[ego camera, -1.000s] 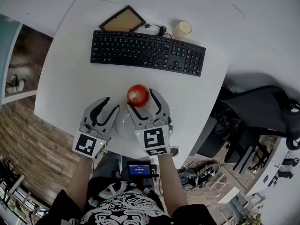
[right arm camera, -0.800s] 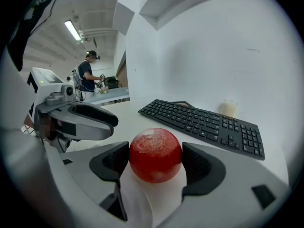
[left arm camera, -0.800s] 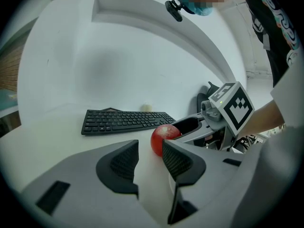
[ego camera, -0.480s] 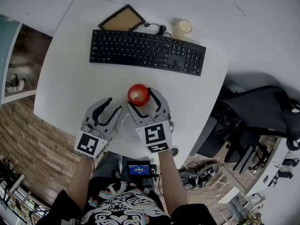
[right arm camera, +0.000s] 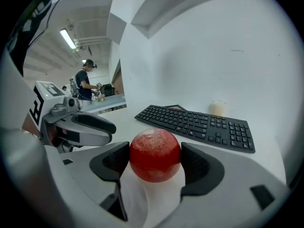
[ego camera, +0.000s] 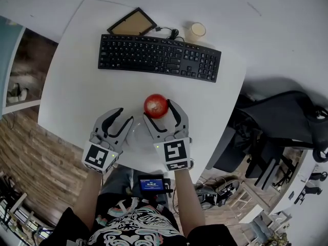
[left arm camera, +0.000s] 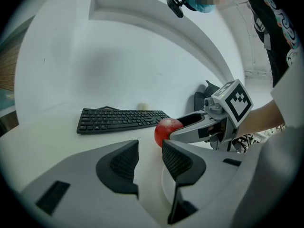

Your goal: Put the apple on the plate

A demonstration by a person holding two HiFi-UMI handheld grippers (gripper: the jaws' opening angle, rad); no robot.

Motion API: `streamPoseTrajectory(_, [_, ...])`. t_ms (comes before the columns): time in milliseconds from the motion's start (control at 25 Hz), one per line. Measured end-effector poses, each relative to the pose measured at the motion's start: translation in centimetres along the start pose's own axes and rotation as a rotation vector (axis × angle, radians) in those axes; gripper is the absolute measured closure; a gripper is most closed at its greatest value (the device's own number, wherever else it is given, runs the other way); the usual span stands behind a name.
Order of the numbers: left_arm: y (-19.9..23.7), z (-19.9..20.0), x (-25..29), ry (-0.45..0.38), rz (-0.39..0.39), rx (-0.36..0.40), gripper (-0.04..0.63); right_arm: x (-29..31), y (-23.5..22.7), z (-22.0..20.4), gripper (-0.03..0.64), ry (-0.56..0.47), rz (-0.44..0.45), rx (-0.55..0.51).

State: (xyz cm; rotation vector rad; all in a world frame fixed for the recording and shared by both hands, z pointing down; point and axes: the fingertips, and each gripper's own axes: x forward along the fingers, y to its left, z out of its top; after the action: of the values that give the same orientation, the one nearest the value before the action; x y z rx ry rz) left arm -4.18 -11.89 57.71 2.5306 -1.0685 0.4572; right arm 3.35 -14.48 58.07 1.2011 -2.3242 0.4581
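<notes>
Apple is clamped between the jaws of the right gripper, near the far rim of the white plate, short of the keyboard. Left gripper is held alongside, jaws parted, nothing gripped.

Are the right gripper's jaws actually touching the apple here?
Touching. In the right gripper view, the right gripper has both pads pressed against opposite sides of the apple, with no gap.

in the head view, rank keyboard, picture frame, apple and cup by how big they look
1. keyboard
2. picture frame
3. apple and cup: nearly alike; the apple may sit nearer the camera, so unranked
</notes>
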Motion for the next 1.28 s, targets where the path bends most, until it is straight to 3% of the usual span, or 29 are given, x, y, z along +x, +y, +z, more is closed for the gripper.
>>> streamPoseTrajectory(520, [-2.5,3.0,-2.2,-0.042,-0.039,0.028,0.448,-5.4,3.1,-1.4,0.284,0.023,0.001,0.012])
streamPoseTrajectory(1280, [-4.2,0.7,-3.8,-0.003,-0.067,0.043,0.448,-6.4,7.0,-4.9,0.284,0.09,0.005,-0.077])
